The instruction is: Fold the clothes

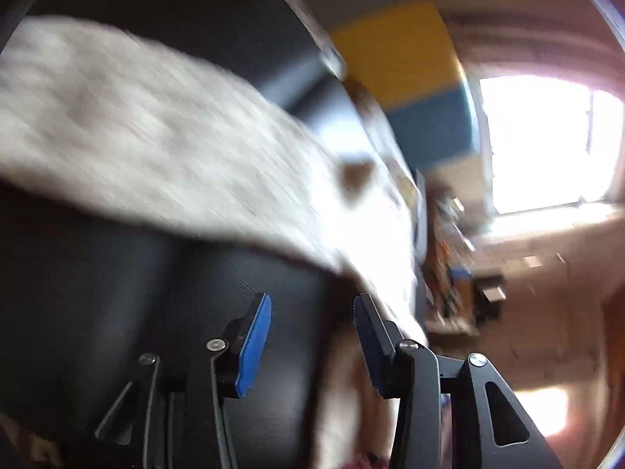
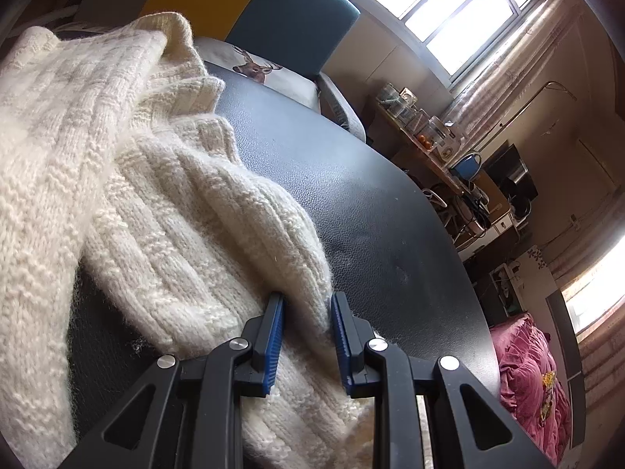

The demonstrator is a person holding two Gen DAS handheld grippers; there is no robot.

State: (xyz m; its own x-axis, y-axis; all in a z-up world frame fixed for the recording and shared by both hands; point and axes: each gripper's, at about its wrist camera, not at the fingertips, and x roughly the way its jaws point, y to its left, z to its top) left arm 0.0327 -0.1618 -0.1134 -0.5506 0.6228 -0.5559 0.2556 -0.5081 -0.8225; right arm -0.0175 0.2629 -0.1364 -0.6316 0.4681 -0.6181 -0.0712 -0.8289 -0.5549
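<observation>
A cream knitted sweater [image 2: 168, 203] lies bunched on the black leather-look table [image 2: 351, 179], with one part folded over at the upper left. My right gripper [image 2: 308, 299] is shut on a thick fold at the sweater's near edge, and the knit fills the gap between its blue pads [image 2: 273, 336]. In the blurred left wrist view the sweater [image 1: 156, 136] stretches across the table [image 1: 117, 312] from the left edge toward the middle. My left gripper [image 1: 312, 301] stands open just short of it. Its pads [image 1: 254, 344] press on nothing.
Behind the table stands a yellow and teal sofa back [image 2: 273, 8] with a deer-print cushion [image 2: 258, 70]. A cluttered shelf with jars and a blue pot [image 2: 466, 166] runs along the right. A pink quilt [image 2: 527, 383] lies below the table's right edge. Bright windows [image 2: 449, 4] sit beyond.
</observation>
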